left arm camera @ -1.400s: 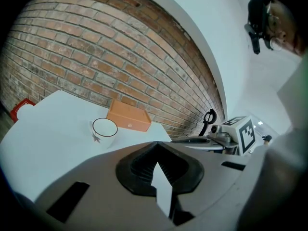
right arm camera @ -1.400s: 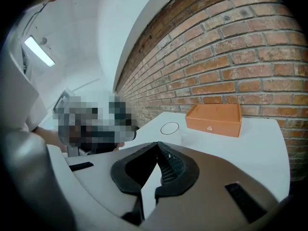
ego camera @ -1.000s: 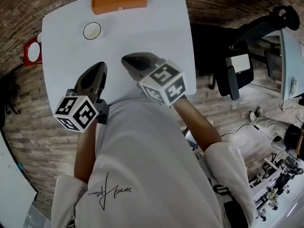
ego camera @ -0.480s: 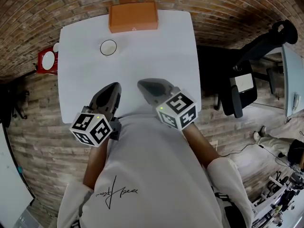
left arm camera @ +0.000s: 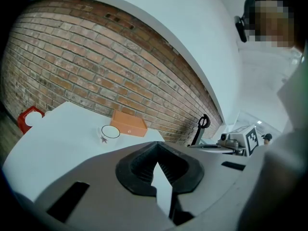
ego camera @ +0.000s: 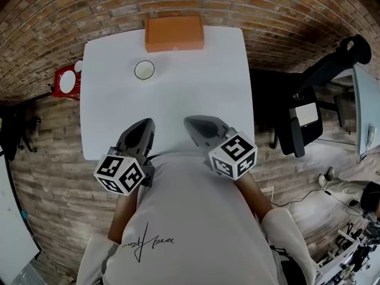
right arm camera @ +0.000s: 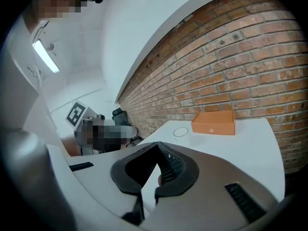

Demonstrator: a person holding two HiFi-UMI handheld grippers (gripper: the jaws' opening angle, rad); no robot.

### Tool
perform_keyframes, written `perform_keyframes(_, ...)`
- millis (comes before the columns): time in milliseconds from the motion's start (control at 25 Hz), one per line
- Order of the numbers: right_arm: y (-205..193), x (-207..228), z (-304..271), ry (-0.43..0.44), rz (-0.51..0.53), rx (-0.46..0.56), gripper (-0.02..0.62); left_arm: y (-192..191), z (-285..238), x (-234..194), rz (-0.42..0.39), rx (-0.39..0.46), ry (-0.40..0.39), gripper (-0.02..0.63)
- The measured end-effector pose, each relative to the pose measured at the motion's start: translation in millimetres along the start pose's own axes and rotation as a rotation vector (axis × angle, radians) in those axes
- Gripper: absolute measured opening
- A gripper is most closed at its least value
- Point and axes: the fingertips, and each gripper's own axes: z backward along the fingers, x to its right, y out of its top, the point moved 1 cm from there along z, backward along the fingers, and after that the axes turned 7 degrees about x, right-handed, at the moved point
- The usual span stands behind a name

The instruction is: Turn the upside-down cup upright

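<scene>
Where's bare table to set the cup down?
The table is bare across its middle and whole right side, from the orange box down to the left gripper and right gripper at the near edge. Left strip nearer than the cup is free too. Only the far edge is taken: cup far left, box centre.

Plain white table (ego camera: 196, 94), flat orange cardboard box (ego camera: 174, 33) at its far edge, small round white cup (ego camera: 144, 70) with thin dark rim, grey left gripper (ego camera: 144, 125) and grey right gripper (ego camera: 191, 123) with black-and-white square-marker cubes, red-brown brick floor (ego camera: 47, 159)
</scene>
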Motion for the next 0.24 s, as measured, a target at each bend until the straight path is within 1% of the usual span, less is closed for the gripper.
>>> perform_keyframes(240, 1, -15, 2, 0.011, 0.006, 0.025, 0.020, -3, 2, 10, -0.007, 0.012, -0.021, 0.011)
